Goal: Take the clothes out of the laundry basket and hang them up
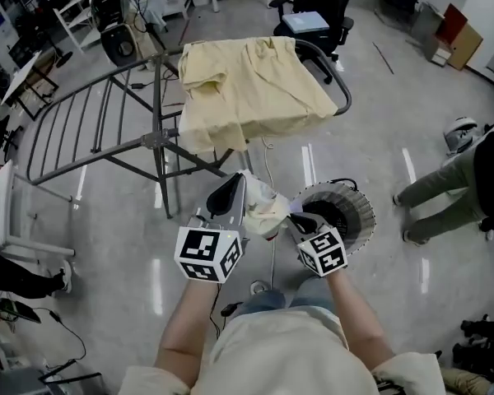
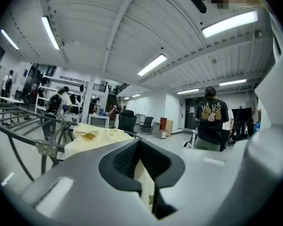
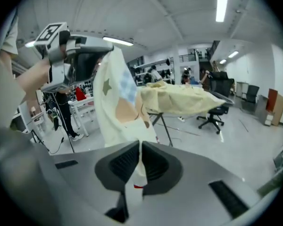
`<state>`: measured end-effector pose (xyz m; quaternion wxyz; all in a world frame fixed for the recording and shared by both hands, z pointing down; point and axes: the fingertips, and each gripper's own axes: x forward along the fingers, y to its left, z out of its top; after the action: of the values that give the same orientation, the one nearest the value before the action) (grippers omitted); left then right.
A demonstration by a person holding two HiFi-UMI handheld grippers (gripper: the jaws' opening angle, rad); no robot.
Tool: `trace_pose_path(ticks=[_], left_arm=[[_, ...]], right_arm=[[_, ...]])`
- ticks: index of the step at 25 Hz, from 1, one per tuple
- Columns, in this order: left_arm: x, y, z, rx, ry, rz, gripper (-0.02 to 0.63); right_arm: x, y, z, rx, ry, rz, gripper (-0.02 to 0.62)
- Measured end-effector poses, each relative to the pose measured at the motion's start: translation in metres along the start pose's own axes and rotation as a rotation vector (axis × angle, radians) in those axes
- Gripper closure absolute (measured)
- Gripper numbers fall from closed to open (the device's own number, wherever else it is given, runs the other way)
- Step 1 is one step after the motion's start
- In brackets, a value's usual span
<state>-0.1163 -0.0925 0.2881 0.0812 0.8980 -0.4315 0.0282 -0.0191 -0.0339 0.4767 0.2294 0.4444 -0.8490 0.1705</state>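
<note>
Both tongs are clamped on the pale printed garment (image 1: pixel 263 208), left tongs (image 1: pixel 230 192) pinching one edge, right tongs (image 1: pixel 300 220) the other, and it hangs bunched between them, lifted clear of the laundry basket (image 1: pixel 361 212) at near right, this side of the drying rack (image 1: pixel 160 138). A yellow shirt (image 1: pixel 255 89) covers the rack's right end. Danger now: thin pinches on crumpled cloth, so a quick swing could tug an edge free, or the slack could snag the frame instead of landing on the bare rails (image 1: pixel 74 130) at left
</note>
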Motion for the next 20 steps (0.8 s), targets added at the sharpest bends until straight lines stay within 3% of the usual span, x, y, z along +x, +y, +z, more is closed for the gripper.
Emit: trace_pose_path(ticks=[5, 12, 20], left_arm=[[-0.061, 0.067, -0.003, 0.041, 0.033, 0.167, 0.594], [-0.163, 0.161, -0.012, 0.035, 0.040, 0.445, 0.595], [-0.276, 0.240, 0.046, 0.129, -0.060, 0.813, 0.595]], right_arm=[[0.001, 0.031, 0.097, -0.113, -0.129, 0.074, 0.578], [0.017, 0.071, 0.210, -0.267, -0.277, 0.134, 0.578], [0.040, 0.127, 0.322, -0.337, -0.455, 0.288, 0.578]])
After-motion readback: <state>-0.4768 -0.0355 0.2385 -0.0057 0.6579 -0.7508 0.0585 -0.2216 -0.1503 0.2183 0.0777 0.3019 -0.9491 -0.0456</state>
